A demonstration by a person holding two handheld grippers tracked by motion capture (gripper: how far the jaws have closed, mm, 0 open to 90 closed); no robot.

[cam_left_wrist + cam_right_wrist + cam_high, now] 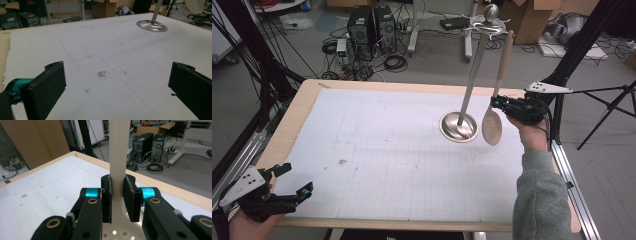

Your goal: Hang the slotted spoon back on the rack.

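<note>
White gridded paper covers the pale wooden tabletop [294, 117], with a grey floor of cables and two black computer towers [372, 27] beyond its far edge.

Held upright above the right part of the tabletop is the beige slotted spoon with a long flat handle [498, 90]: its perforated bowl hangs downward just beside the stand's base, and its handle rises toward the stand's top. The right claw [498, 104] is clenched on the spoon at the lower end of the handle, just above the bowl; in the right gripper view the two black pads press the flat handle [119, 152] from both sides, with the bowl's holes showing below them. A hand in a grey sleeve [539, 195] carries this claw from the tabletop's right edge.

Just left of the spoon stands the shiny metal utensil stand with a round dished base [459, 127], a slim pole and a hooked top with a ball knob [490, 22]. Whether the handle touches a hook cannot be told.

Well apart, at the near left corner, the left claw [294, 180] is released, its jaws spread wide over the paper with nothing between them. A small dark smudge [101, 73] marks the paper ahead of it.
</note>
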